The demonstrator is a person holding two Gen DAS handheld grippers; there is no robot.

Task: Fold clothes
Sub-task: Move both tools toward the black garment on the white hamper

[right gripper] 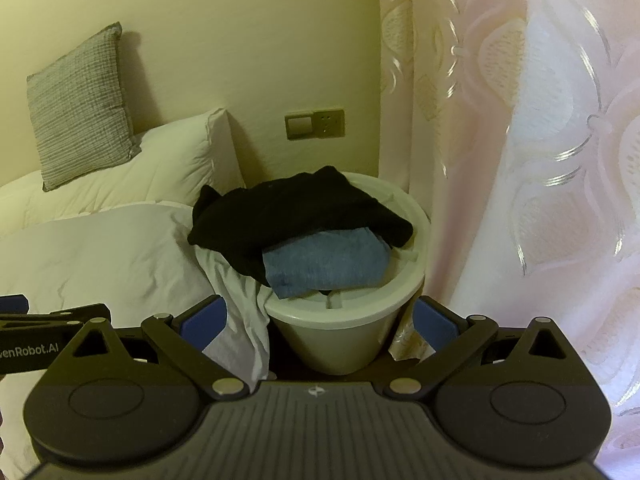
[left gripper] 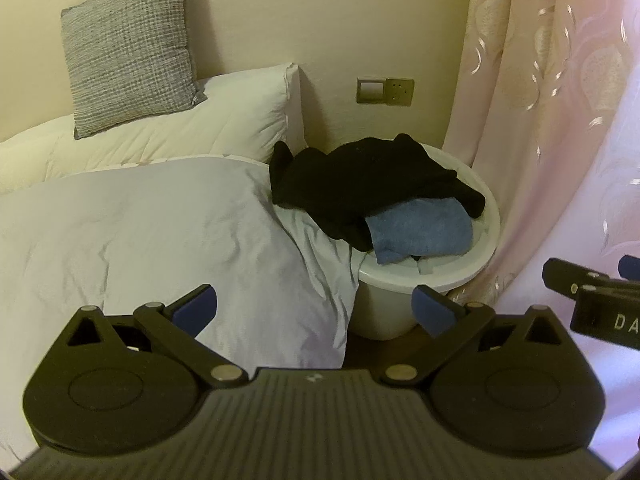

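A white round basket (left gripper: 448, 280) (right gripper: 344, 312) stands beside the bed. A black garment (left gripper: 360, 184) (right gripper: 296, 212) lies on top, hanging over the rim toward the bed. A blue folded cloth (left gripper: 420, 232) (right gripper: 328, 264) lies under it, with some white cloth beneath. My left gripper (left gripper: 316, 312) is open and empty, short of the basket, over the bed's edge. My right gripper (right gripper: 320, 320) is open and empty, just in front of the basket. The right gripper's side shows at the left wrist view's right edge (left gripper: 592, 296).
The bed has a pale duvet (left gripper: 140, 240) (right gripper: 100, 260), a white pillow (left gripper: 200, 124) and a grey cushion (left gripper: 128, 48) against the wall. A wall socket plate (left gripper: 384, 90) is behind the basket. A pink curtain (left gripper: 540, 120) (right gripper: 520, 160) hangs close on the right.
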